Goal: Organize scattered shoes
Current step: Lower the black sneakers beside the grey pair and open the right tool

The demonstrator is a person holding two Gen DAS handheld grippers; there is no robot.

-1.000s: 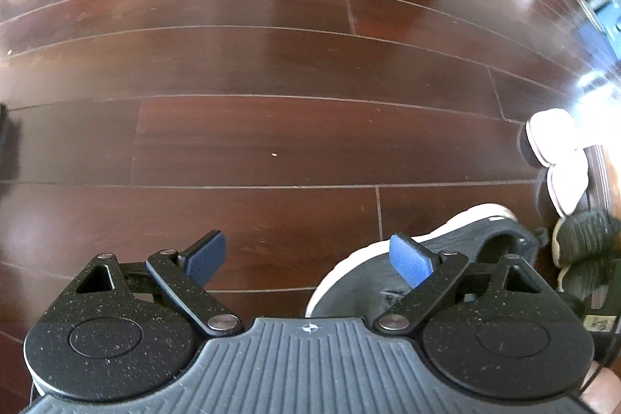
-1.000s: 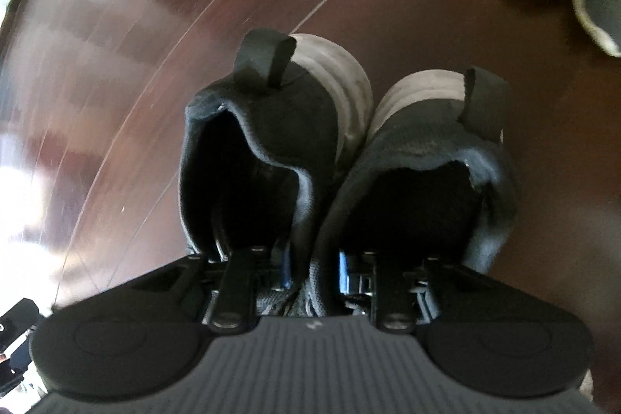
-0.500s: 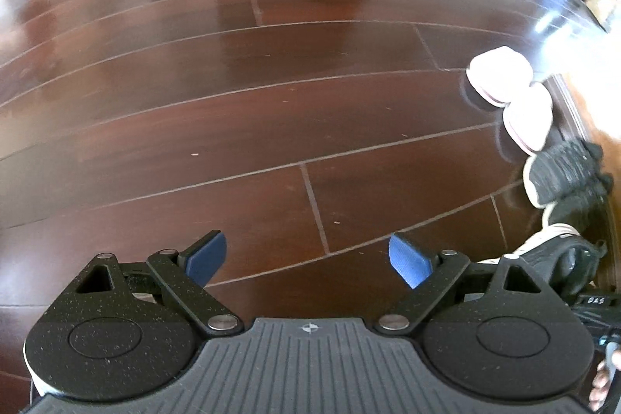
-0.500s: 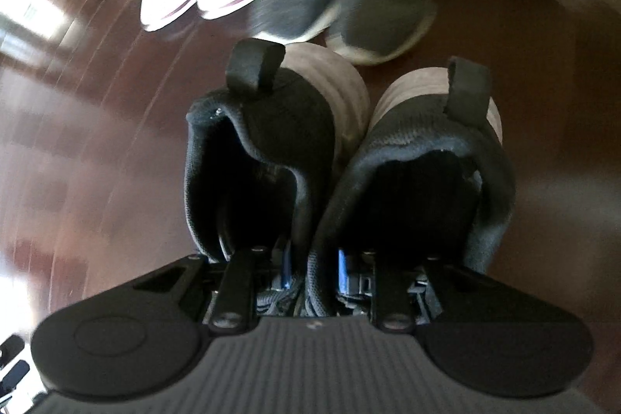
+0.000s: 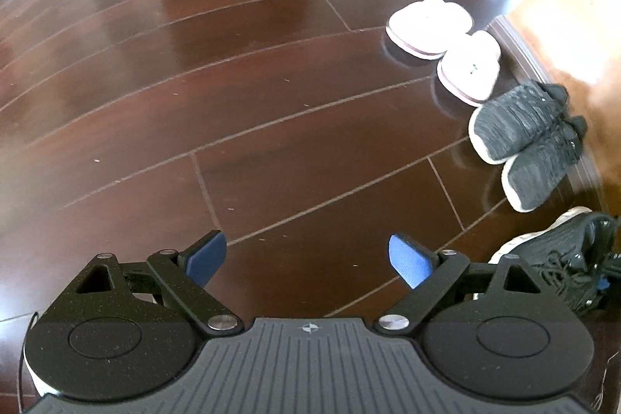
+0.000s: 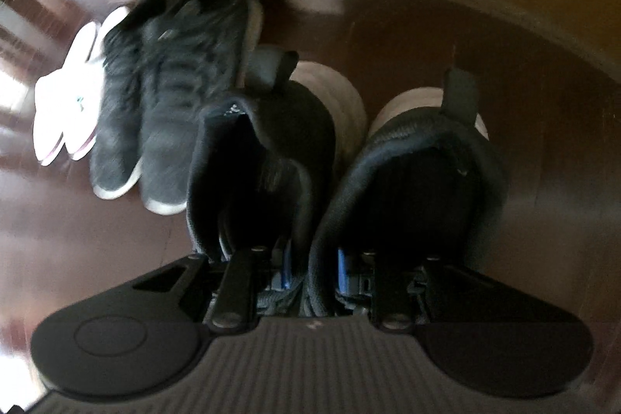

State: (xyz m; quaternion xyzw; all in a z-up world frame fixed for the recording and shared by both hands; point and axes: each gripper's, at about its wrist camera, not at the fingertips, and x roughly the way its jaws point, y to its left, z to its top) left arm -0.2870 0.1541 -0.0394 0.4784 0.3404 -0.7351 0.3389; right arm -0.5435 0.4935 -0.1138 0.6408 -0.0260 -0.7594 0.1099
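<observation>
Spread wide with nothing between its blue pads, the left gripper (image 5: 307, 257) hovers over bare dark wooden floor (image 5: 240, 96). Clenched, the right gripper (image 6: 312, 268) pinches the touching inner collars of a pair of black lace-up sneakers (image 6: 341, 158), one finger down inside each shoe, so the fingertips are mostly buried and only slivers of blue pad show. Those shoes fill the right wrist view, which is smeared by motion. From the left wrist, only one of them (image 5: 570, 258) shows, cut off at the frame's right edge.

Taking the wooden baseboard (image 5: 543, 76) as the mark: a pair of white slippers (image 5: 446, 41) lies side by side just in front of it, then a pair of grey knit sneakers (image 5: 524, 142) next along (toes pointing away from the board). The held pair hangs beside the knit ones, heels toward the baseboard; whether the soles touch the floor is hidden.
</observation>
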